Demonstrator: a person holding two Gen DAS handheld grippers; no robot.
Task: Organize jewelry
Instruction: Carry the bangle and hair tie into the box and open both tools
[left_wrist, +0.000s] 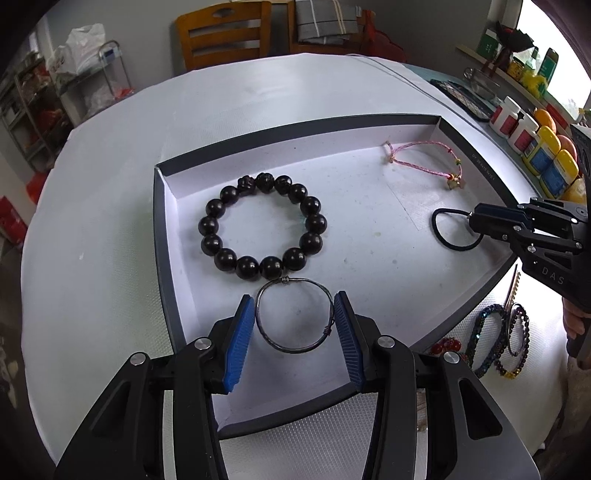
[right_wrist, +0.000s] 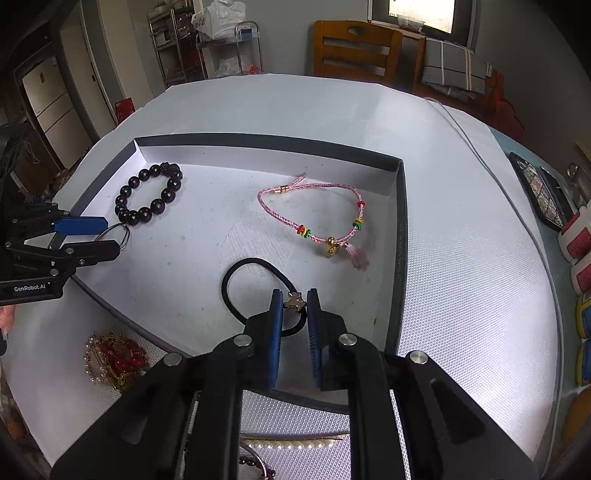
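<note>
A shallow white box with a dark rim (left_wrist: 162, 221) (right_wrist: 400, 229) holds the jewelry. In it lie a black bead bracelet (left_wrist: 263, 225) (right_wrist: 149, 194) and a pink cord bracelet with coloured beads (left_wrist: 424, 164) (right_wrist: 314, 218). My left gripper (left_wrist: 295, 314) (right_wrist: 110, 236) has its blue pads against both sides of a thin silver wire bangle (left_wrist: 295, 349), just in front of the bead bracelet. My right gripper (right_wrist: 295, 304) (left_wrist: 471, 218) has its pads close around the small gold star charm (right_wrist: 294, 302) of a black hair tie (right_wrist: 236, 280) (left_wrist: 443, 229) lying in the box.
Outside the box on the white tablecloth lie a red and gold brooch (right_wrist: 118, 356), sparkly bangles (left_wrist: 495, 338) and a pearl clip (right_wrist: 295, 443). Bottles and jars (left_wrist: 535, 147) stand at the right edge. Wooden chairs (left_wrist: 221, 33) stand behind the table.
</note>
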